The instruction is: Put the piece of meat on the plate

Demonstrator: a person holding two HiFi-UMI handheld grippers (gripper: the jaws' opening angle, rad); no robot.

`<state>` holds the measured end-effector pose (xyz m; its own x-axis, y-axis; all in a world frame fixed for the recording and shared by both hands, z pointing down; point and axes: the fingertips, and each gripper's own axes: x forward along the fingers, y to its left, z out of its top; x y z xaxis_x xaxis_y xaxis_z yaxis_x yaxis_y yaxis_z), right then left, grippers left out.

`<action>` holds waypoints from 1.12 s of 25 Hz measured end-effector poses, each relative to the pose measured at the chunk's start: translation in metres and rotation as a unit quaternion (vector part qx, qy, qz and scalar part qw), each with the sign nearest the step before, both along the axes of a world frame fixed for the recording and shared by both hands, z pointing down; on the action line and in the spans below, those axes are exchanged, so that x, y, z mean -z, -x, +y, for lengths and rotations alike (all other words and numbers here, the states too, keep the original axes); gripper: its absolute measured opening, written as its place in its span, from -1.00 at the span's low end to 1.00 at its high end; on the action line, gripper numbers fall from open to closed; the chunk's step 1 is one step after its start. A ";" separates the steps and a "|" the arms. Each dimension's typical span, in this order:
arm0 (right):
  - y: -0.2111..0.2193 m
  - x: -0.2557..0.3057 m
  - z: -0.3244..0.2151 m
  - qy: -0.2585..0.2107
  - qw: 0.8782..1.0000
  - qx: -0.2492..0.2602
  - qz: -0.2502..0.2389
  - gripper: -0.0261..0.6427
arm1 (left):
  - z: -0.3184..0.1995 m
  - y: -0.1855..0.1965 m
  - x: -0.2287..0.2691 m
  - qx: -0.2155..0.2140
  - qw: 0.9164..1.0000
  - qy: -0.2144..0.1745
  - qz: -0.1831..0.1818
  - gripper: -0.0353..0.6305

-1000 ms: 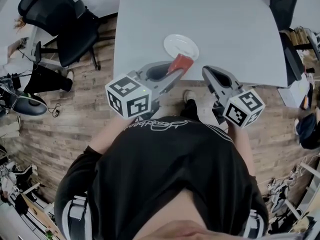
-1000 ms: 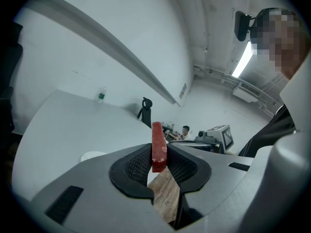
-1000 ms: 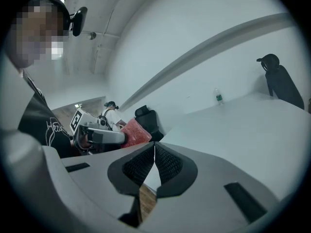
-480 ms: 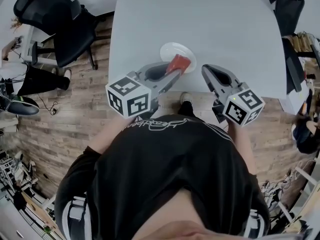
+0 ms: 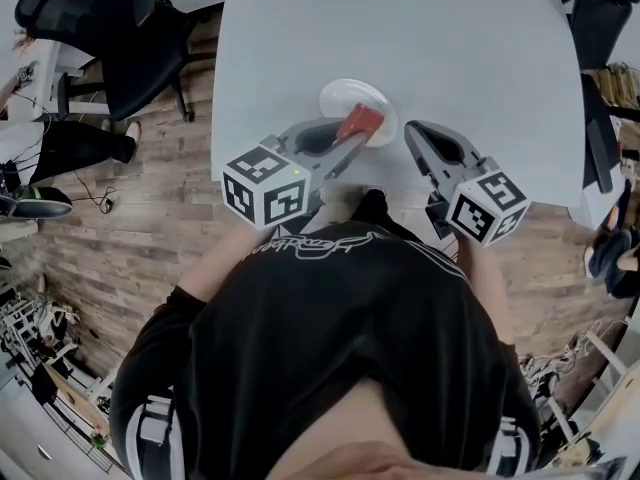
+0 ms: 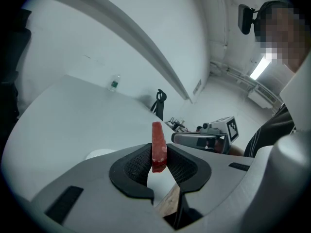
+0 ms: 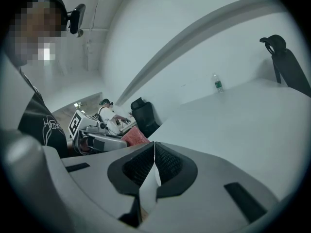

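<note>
A red slab of meat (image 5: 358, 124) is clamped edge-up in my left gripper (image 5: 352, 131), which is shut on it; the meat (image 6: 158, 146) stands between the black pads. It hangs over the near edge of a small white plate (image 5: 350, 95) on the white table (image 5: 400, 38). The plate (image 6: 99, 154) shows as a pale rim left of the jaws. My right gripper (image 5: 412, 133) hovers just right of the plate at the table's front edge, shut with nothing held; its pads (image 7: 154, 164) meet. The meat (image 7: 135, 137) appears red at its left.
A black office chair (image 5: 120, 38) stands left of the table on the wood floor. A small bottle (image 7: 217, 83) sits far back on the table. Dark bags (image 5: 600, 38) and clutter lie to the right. A person sits in the distance (image 7: 112, 116).
Both grippers have moved forward and lower toward the table; the meat now sits over the plate's near rim instead of short of it. Jaw states are unchanged.
</note>
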<state>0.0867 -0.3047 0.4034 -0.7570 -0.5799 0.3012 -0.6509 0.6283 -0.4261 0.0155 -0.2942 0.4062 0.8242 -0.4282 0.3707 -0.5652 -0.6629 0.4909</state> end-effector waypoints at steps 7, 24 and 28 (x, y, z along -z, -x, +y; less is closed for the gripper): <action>0.002 -0.039 -0.021 0.025 1.000 0.006 0.018 -0.89 | -0.023 0.000 -0.039 0.003 1.000 0.023 -0.011 -0.62; -0.005 -0.106 -0.023 0.096 0.994 0.008 0.052 -0.89 | -0.040 0.004 -0.109 0.010 0.996 0.039 -0.075 -0.62; -0.006 -0.111 -0.021 0.102 0.993 0.007 0.056 -0.89 | -0.042 0.005 -0.121 0.014 0.996 0.062 -0.063 -0.62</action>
